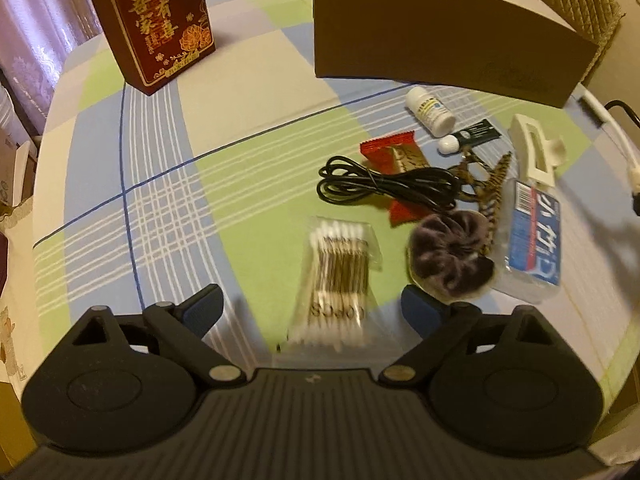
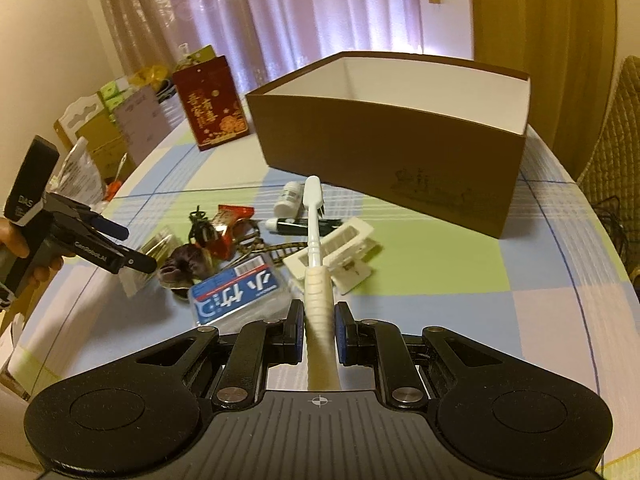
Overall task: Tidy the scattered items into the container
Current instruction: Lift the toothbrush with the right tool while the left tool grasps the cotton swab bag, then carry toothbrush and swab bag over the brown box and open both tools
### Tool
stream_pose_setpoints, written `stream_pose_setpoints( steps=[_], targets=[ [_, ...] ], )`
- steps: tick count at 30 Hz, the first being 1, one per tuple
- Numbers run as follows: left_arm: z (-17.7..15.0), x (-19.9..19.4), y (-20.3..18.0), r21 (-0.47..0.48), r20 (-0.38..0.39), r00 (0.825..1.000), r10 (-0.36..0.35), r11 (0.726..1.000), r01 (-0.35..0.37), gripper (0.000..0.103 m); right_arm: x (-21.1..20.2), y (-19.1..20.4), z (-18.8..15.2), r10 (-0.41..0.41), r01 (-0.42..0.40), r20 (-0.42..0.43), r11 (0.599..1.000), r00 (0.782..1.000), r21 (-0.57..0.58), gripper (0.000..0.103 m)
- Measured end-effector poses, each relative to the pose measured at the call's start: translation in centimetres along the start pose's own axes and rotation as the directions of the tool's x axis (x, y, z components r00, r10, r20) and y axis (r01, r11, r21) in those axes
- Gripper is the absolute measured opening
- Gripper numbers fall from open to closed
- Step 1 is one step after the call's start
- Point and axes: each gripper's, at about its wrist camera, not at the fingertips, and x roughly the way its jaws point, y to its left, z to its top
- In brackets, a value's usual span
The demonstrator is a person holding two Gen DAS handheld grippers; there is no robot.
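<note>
the right tool (image 2: 318, 334) is closed on the ribbed handle of a white toothbrush (image 2: 313, 236), whose long axis runs straight away from the camera, head at the far end, pointing toward the near wall of the brown box (image 2: 392, 148). the brush is lifted above the pile and its head sits short of the box, below the rim. the box is open on top, white inside, and stands at the far right of the bench (image 2: 460, 272). to the right of the pile the checked cloth is bare up to the bench's rounded right edge. the left tool (image 1: 312, 306) has its jaws spread wide and holds nothing; it hovers over a packet of cotton swabs (image 1: 340, 276), which lies with its long axis running near to far between the two blue pads. just right of the packet lies a dark scrunchie (image 1: 448, 256), then a blue-labelled packet (image 1: 532, 236), a white hair clip (image 1: 534, 152), a coiled black cable (image 1: 380, 186), a red wrapper (image 1: 394, 152), a small white bottle (image 1: 430, 110) and a dark tube (image 1: 472, 136). a red gift box (image 1: 154, 28) stands upright at the far left, well apart from the rest, with open cloth around it.
</note>
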Motion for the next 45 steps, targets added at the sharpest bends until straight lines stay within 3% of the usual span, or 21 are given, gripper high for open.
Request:
stream_pose_setpoints(
  steps=[3,6,12,14,17,23,29,41,45],
  targets=[
    [0.7,1.0,0.1,-0.003,-0.012,1.0,-0.002,1.0,0.002,0.09,-0.1,-0.5,0.0,-0.004,0.004,0.0,1.0,1.0,0.012,0.018],
    [1.3,1.9,0.2,-0.012,-0.026,1.0,-0.009,1.0,0.009,0.083,-0.2,-0.9,0.2,-0.011,0.011,0.0,1.0,1.0,0.016,0.018],
    [1.5,2.3,0.1,-0.002,-0.028,0.999,-0.033,0.999,0.033,0.055,0.0,-1.4,0.6,-0.016,0.016,0.002,0.999,1.0,0.04,0.018],
    [1.5,2.1,-0.1,0.01,-0.018,0.999,-0.047,0.999,0.047,0.032,0.1,-1.7,0.8,-0.013,0.013,0.002,0.999,1.0,0.05,0.018],
    [1.6,1.7,0.0,0.0,-0.02,0.998,-0.061,0.998,0.061,0.027,0.2,-2.0,1.2,-0.011,0.01,0.004,0.998,1.0,0.062,0.018],
    [2.4,-0.8,0.3,-0.011,0.029,0.999,-0.044,0.999,0.044,0.026,0.4,-3.0,2.7,0.014,-0.016,0.017,0.995,1.0,0.096,0.018],
    [5.5,-4.9,-0.3,0.017,0.146,0.989,-0.036,0.999,0.034,0.023,0.0,-3.8,5.8,0.049,-0.057,0.078,0.993,0.996,0.1,0.018],
    [16.8,-8.4,-5.2,0.135,0.338,0.931,-0.142,0.986,0.101,0.022,1.7,-7.9,14.2,0.062,-0.093,0.232,0.988,0.971,0.122,0.018],
    [21.2,-7.5,-6.9,0.145,0.342,0.924,-0.172,0.981,0.129,0.022,3.4,-9.3,16.5,0.048,-0.076,0.237,0.991,0.97,0.112,0.018]
  ],
)
